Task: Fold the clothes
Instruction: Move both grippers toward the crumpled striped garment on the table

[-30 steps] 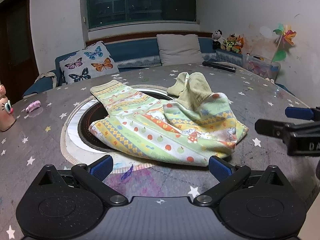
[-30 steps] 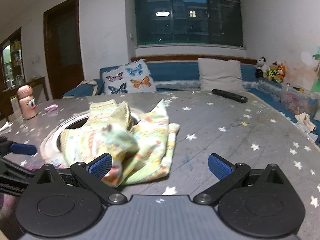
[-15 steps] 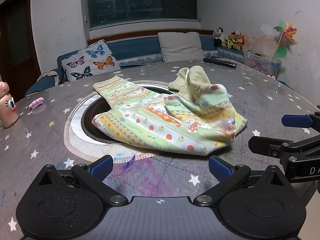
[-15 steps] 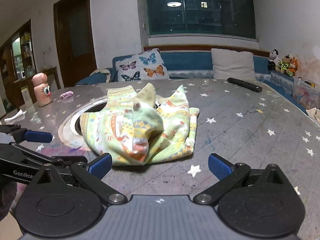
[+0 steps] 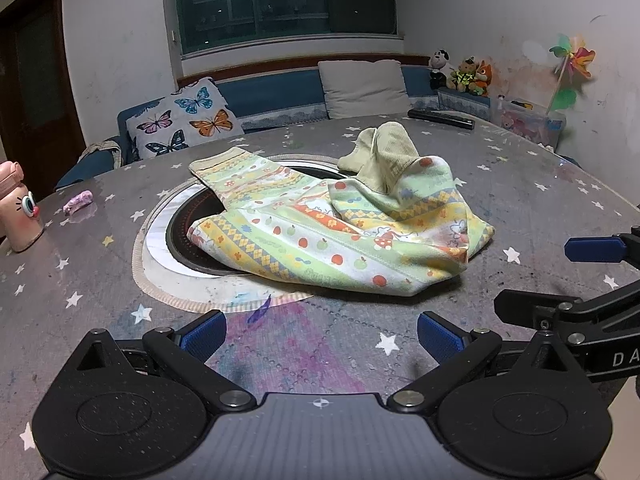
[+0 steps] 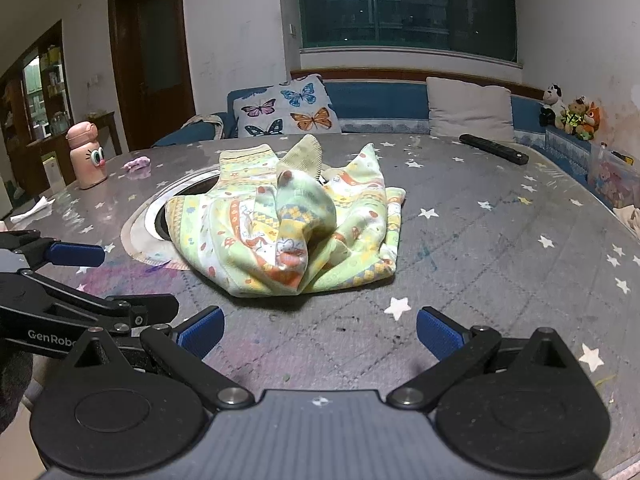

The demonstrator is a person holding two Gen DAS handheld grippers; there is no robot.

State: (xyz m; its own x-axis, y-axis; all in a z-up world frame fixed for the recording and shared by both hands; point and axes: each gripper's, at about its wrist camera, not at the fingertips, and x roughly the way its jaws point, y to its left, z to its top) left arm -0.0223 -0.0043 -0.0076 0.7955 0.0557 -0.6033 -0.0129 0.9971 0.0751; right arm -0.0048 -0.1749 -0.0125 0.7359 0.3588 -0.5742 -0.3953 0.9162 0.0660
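Observation:
A crumpled green and yellow patterned garment (image 5: 328, 232) lies on the round star-print table (image 5: 540, 184), partly over the round inset at the table's middle (image 5: 176, 236). It also shows in the right wrist view (image 6: 288, 224). Its ribbed pale cuff (image 5: 384, 152) sticks up at the far side. My left gripper (image 5: 320, 334) is open and empty, short of the garment's near edge. My right gripper (image 6: 318, 330) is open and empty, also short of the garment. Each gripper shows in the other's view, the right one at the right (image 5: 576, 280) and the left one at the left (image 6: 84, 280).
A pink cartoon bottle (image 5: 18, 208) and a small pink scrap (image 5: 78, 201) sit at the table's left. A black remote (image 5: 440, 118) lies at the far right edge. A sofa with a butterfly pillow (image 5: 184, 120) stands behind the table.
Both grippers have drawn back from the garment toward the near table edge. The garment lies where it was, untouched.

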